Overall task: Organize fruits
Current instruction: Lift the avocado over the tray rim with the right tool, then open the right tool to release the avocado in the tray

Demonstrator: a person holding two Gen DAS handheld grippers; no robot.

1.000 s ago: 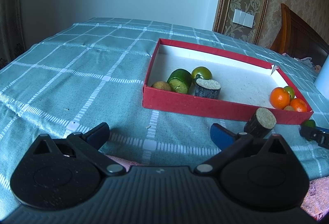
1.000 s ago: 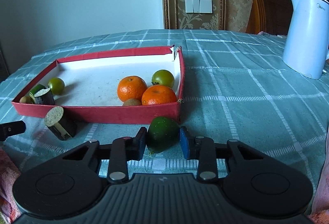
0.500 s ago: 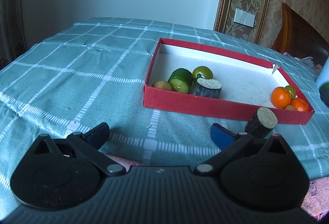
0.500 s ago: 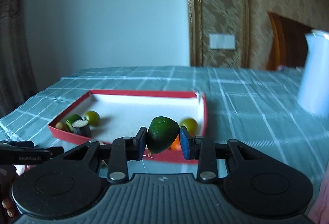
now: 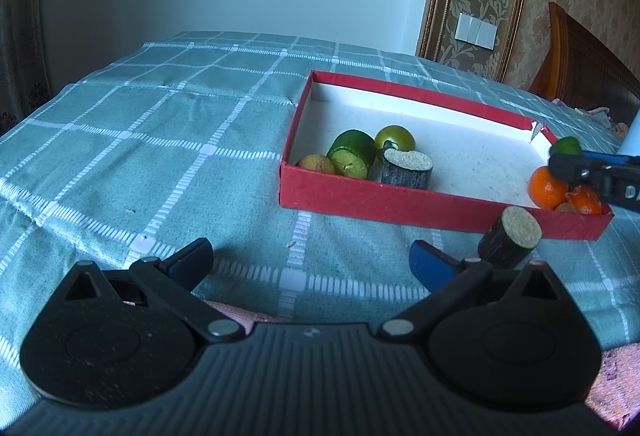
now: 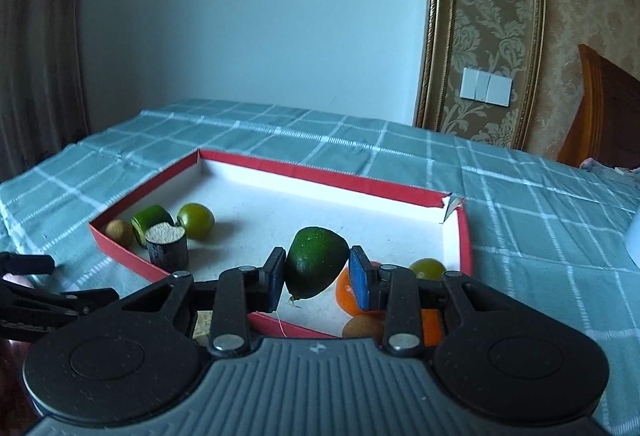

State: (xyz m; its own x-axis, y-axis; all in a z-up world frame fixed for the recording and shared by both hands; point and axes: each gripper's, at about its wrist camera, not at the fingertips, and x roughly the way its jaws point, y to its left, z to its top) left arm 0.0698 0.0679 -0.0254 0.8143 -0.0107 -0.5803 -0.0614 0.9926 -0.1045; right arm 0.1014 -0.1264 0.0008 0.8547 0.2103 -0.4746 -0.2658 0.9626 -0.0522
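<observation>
- We are noting the left gripper [image 5: 311, 260] sitting low over the near edge of the table [image 5: 168, 140], its blue-padded jaws spread wide with nothing between them.
- We are seeing a dark cylinder with a cork-like top [image 5: 510, 241] lying tilted on the checked cloth just outside the box's near wall, right beside the left gripper's right-hand finger.
- We are recording the right gripper [image 6: 318, 273] clenched on a dark green avocado [image 6: 316, 262]; both blue pads are pressing its sides, and it is hanging above the near edge of the red box [image 6: 332, 176], clear of the white floor.
- We are finding, in the box's near right corner, two oranges [image 5: 547, 187] with a brown kiwi [image 6: 362, 327] and a green round fruit [image 6: 427, 268] close by; the gripper is hiding part of this group.
- We are finding, in the near left corner, a second brown fruit [image 5: 316, 164], a cut green piece [image 5: 352, 153], another dark cylinder [image 5: 406, 169] and a green tomato-like fruit [image 5: 396, 138], clustered tightly together.
- We are observing the far half of the box floor lying bare, with a tear at its far right corner.
</observation>
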